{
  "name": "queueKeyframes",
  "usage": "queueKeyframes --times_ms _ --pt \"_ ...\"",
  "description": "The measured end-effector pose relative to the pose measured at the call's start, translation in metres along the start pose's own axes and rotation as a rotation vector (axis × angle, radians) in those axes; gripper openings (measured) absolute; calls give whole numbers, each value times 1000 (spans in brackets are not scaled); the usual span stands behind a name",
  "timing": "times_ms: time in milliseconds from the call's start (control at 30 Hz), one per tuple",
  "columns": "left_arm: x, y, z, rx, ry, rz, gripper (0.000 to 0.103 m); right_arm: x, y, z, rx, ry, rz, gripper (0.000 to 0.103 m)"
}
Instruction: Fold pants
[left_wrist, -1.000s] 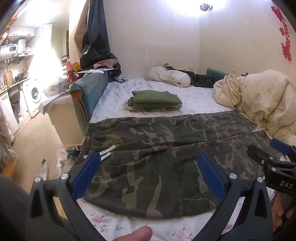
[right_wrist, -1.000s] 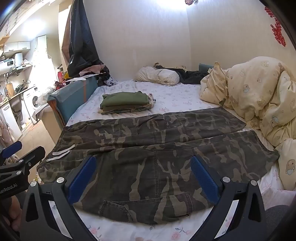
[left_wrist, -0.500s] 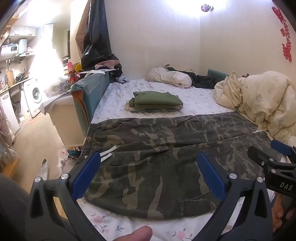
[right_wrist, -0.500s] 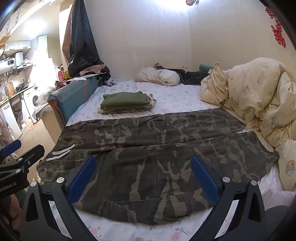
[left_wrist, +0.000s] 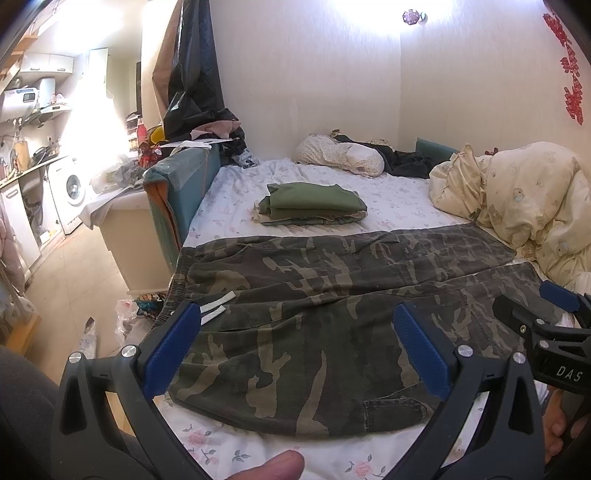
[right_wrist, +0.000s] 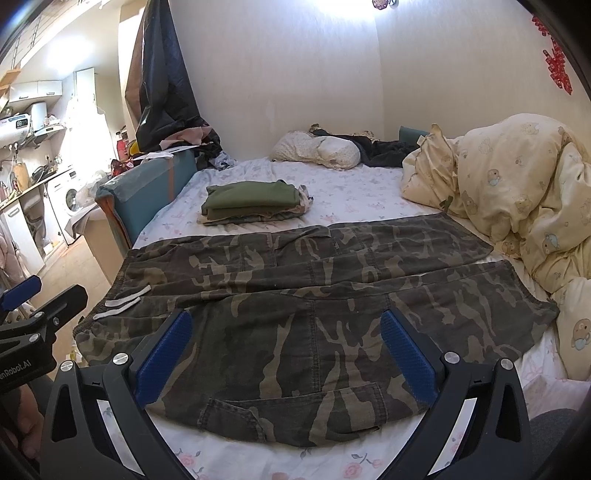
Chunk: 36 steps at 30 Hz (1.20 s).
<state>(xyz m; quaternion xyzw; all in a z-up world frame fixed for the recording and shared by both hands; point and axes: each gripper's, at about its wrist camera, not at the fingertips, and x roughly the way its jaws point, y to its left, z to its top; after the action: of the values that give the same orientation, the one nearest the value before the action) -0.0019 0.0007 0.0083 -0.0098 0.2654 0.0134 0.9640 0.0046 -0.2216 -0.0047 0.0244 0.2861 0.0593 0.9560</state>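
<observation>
Hovering: both claws held above near edge of bed, nothing gripped
Left gripper (left_wrist: 295, 347): jaws spread wide, empty; blue pads (left_wrist: 170, 349) clear of cloth
Right gripper (right_wrist: 286, 352): jaws spread wide, empty; seen at far right of left view
Camo pants (right_wrist: 303, 295): ahead of and below both claws, spread flat across floral bedsheet (right_wrist: 351, 199), waistband toward left claw's side, legs running out past right claw
Drawstrings (left_wrist: 218, 304): white, just beyond left claw's left pad
Folded stack (left_wrist: 314, 203): green clothes, beyond pants, well apart
Duvet (right_wrist: 517, 192): bunched, right of right claw, touching pant leg ends
Pillow (left_wrist: 340, 155): far end of bed
Containers: cannot tell any contents
</observation>
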Motion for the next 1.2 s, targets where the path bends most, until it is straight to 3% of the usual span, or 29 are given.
queueKeyframes --times_ms 1200 --pt "0 -2 -2 14 -10 10 103 1 -2 -2 3 6 -4 103"
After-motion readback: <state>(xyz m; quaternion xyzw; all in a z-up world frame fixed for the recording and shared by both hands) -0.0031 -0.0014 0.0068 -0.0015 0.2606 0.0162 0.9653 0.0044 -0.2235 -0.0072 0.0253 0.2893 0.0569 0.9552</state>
